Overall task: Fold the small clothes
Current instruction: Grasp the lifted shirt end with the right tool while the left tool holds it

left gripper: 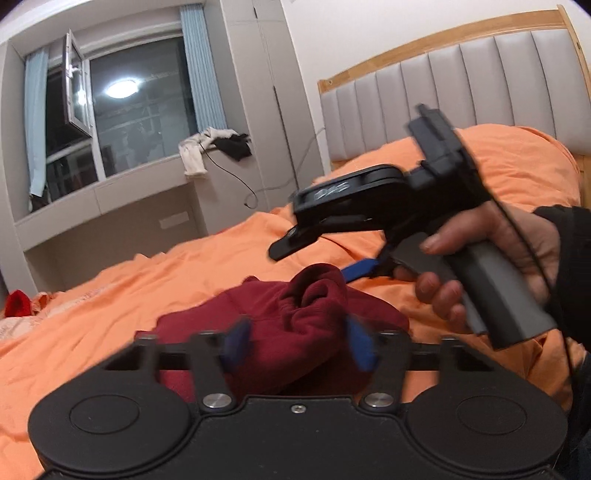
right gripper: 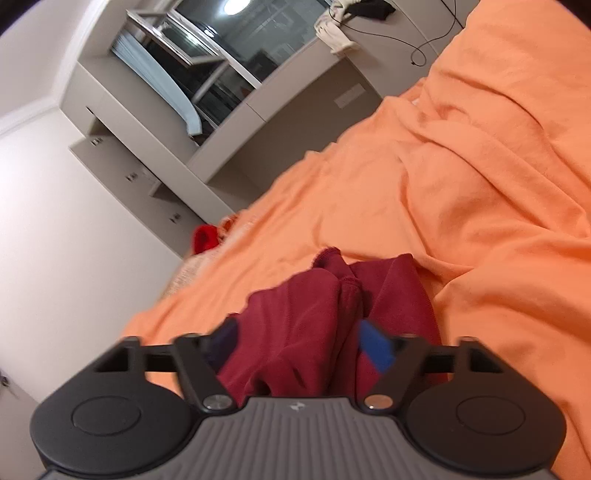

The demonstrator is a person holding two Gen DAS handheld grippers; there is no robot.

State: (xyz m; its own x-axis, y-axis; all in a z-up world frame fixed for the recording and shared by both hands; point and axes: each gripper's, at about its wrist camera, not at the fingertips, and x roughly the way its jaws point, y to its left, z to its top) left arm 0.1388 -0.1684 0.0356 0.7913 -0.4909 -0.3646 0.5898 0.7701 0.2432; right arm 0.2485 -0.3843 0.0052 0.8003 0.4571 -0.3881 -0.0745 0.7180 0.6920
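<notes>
So we've got the dark red garment point(left gripper: 291, 332) bunched up low-center on the orange bedspread point(left gripper: 110, 295). Our left gripper point(left gripper: 299, 341) and right gripper point(right gripper: 299, 345) both have their blue fingers spread wide around it, nothing pinched.

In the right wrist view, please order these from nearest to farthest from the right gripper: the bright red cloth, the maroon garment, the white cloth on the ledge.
1. Maroon garment, between the right gripper fingers.
2. Bright red cloth, left, at the bed's edge.
3. White cloth, top, on the window ledge.
</notes>
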